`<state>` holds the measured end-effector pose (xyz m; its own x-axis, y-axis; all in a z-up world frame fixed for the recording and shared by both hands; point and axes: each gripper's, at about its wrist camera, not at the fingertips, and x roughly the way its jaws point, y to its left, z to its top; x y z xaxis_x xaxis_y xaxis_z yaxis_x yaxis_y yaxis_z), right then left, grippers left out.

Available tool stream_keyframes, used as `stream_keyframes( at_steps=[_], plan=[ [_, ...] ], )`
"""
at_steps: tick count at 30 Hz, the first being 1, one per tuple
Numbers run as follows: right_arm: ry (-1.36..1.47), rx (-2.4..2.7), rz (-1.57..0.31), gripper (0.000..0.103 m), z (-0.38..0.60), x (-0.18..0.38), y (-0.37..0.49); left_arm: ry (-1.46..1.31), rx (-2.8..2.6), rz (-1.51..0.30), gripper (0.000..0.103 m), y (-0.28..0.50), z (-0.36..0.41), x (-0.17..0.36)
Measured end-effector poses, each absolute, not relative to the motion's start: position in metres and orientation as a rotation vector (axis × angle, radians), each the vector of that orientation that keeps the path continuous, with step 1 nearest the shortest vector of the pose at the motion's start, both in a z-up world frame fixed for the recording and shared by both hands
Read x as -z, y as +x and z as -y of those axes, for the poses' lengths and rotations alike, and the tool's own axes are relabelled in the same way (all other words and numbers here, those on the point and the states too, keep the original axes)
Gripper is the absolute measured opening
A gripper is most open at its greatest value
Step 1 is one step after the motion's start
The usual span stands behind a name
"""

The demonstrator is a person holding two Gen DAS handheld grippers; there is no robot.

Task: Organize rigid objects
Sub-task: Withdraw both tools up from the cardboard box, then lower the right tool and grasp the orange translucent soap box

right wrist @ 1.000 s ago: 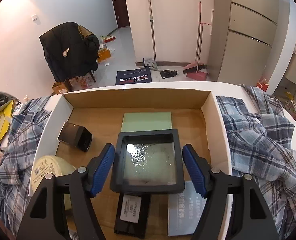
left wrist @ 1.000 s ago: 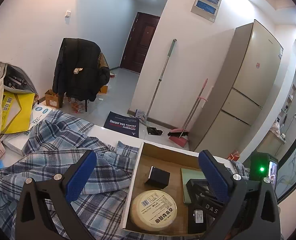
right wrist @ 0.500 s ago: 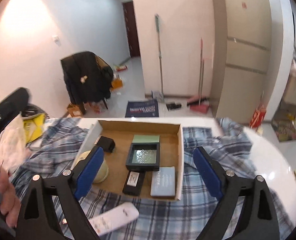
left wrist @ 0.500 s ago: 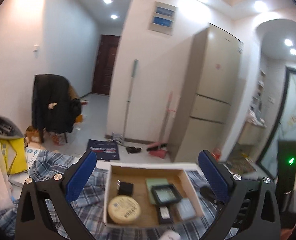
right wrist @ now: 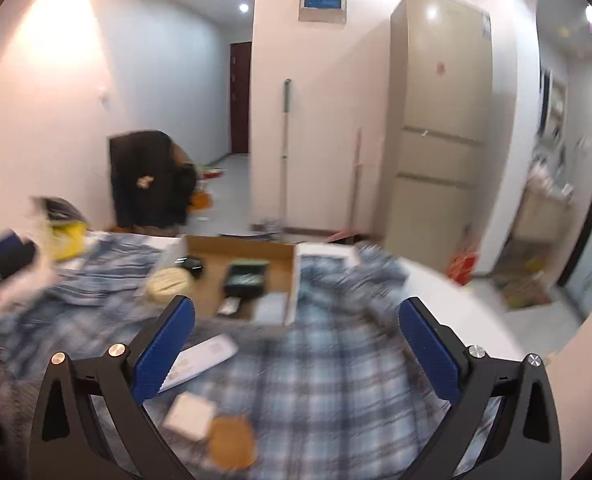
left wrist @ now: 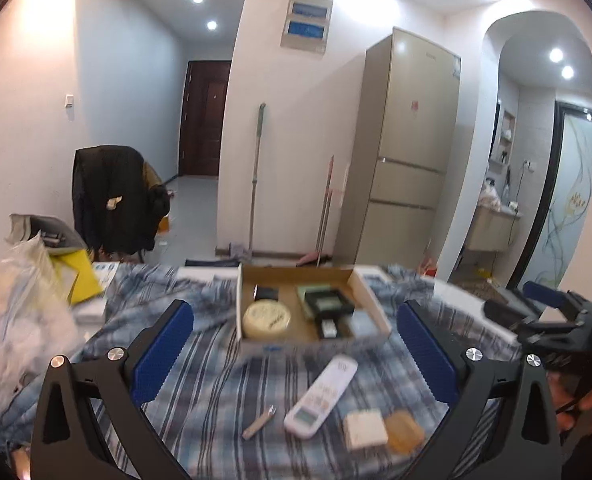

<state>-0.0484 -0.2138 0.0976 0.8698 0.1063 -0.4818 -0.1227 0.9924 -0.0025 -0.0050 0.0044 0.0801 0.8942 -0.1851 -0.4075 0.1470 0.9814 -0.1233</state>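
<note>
A shallow cardboard box (left wrist: 369,300) lies on the plaid cloth and holds a round yellow tin (left wrist: 266,317), a black framed case (left wrist: 327,302) and other small items. It also shows in the right wrist view (right wrist: 294,280). In front of it lie a white remote (left wrist: 321,396), a white square block (left wrist: 364,430), a tan round piece (left wrist: 404,432) and a small metal clip (left wrist: 259,422). My left gripper (left wrist: 296,352) is open and empty, well back from the box. My right gripper (right wrist: 296,354) is open and empty, above the cloth; the remote (right wrist: 200,362), block (right wrist: 190,416) and tan piece (right wrist: 232,442) lie at its lower left.
A plastic bag (left wrist: 20,312) and a yellow folder (left wrist: 78,280) lie at the table's left. The white table edge (right wrist: 475,312) curves at the right. A chair with a black coat (left wrist: 112,196), a mop (left wrist: 256,180) and a fridge (left wrist: 407,160) stand beyond.
Both grippers have pulled back and up from the box. The black framed case that sat between my right fingers now lies in the box, and the loose items on the cloth have come into view.
</note>
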Motion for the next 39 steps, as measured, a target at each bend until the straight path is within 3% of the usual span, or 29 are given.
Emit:
stream_keyframes(
  at_steps=[5,9,17,22,27,34,37,39],
  plan=[
    [-0.026,-0.212,-0.581,0.102,0.209,-0.070,-0.056,-0.067,0.174,-0.452,0.103,-0.020,0.005,-0.063],
    [-0.036,-0.229,-0.613,0.088,0.205,-0.047,-0.057,-0.087,0.193,-0.476,0.103,-0.021,0.008,-0.044],
    [-0.044,-0.289,-0.713,0.073,0.200,-0.004,-0.038,-0.053,0.185,-0.563,0.103,-0.001,0.008,0.003],
    [-0.076,-0.320,-0.808,0.070,0.192,0.024,-0.027,-0.033,0.129,-0.597,0.103,0.008,0.005,0.026],
    [-0.074,-0.362,-0.907,0.056,0.188,0.046,-0.023,-0.021,0.131,-0.645,0.103,0.009,0.006,0.037],
    [-0.132,-0.377,-0.915,0.054,0.178,0.053,-0.029,-0.030,0.139,-0.678,0.103,0.013,0.005,0.043],
    [-0.137,-0.372,-0.918,0.039,0.178,0.055,-0.028,-0.032,0.137,-0.689,0.103,0.015,0.005,0.044],
    [-0.131,-0.373,-0.927,0.038,0.179,0.057,-0.027,-0.027,0.136,-0.693,0.103,0.015,0.006,0.045]
  ],
)
